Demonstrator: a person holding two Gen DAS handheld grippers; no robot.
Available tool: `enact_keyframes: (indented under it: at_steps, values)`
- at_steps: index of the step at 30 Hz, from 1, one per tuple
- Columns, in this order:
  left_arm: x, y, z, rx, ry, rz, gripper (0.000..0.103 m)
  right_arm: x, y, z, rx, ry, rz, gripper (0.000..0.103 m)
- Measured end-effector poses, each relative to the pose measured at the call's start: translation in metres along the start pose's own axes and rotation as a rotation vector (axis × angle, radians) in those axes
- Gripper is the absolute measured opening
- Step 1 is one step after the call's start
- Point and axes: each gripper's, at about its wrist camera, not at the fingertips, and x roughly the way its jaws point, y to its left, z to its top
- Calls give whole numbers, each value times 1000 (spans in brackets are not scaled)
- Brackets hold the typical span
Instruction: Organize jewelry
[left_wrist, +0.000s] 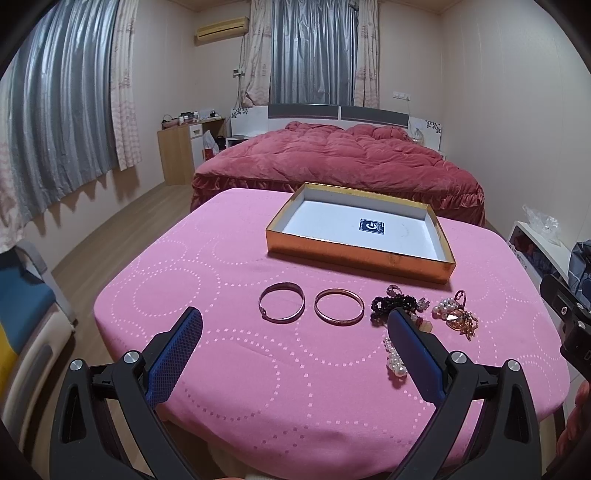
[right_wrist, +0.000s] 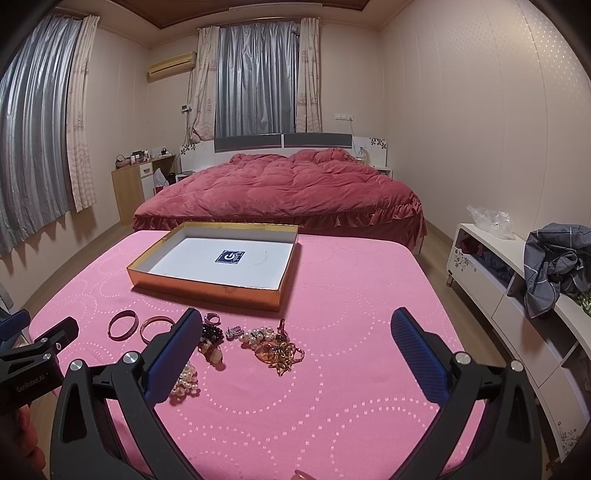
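Surface (left_wrist: 229, 266) wore matt pink cloth w/ dotted rings; box (left_wrist: 354, 258) had glossy gold foil walls, matt white inside; bangles (left_wrist: 281, 307) shiny metal; fingers (left_wrist: 173, 354) textured blue rubber.

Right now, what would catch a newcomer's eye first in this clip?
The pink table fills the foreground, with an open gold box at its far side holding no jewelry yet. Nearer, two bangles lie side by side, left of a heap of beads. Behind stands a red bed.
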Motion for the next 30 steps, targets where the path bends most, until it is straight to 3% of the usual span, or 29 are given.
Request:
enact_keyframes:
  at_steps: [17, 30]
  values:
    - [-2, -4, 0, 17, -19, -5, 98, 3, 0, -2, 7, 5, 0, 0]
    - [11, -3, -10, 20, 36, -43, 98, 15, -5, -11, 32, 51, 13, 0]
